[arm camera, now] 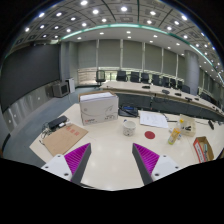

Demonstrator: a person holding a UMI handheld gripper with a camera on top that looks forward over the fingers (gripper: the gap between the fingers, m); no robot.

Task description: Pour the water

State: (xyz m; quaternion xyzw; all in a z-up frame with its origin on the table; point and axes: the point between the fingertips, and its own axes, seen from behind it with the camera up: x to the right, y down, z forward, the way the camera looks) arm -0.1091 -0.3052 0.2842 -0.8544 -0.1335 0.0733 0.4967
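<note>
My gripper [112,162] is open and empty, held above the near part of a white table [110,150]. Its two fingers with magenta pads [80,158] show wide apart with only bare tabletop between them. A small white cup [129,127] stands on the table well beyond the fingers, near the middle. A brownish bottle-like thing [174,134] stands further right of the cup; what it is I cannot tell. Nothing is between the fingers.
A white box [98,106] stands at the table's back left. A brown flat thing [62,137] and a dark device [56,123] lie at the left. Papers [153,119] lie behind the cup, a colourful box [203,149] at the right. Desks and chairs [140,77] fill the room behind.
</note>
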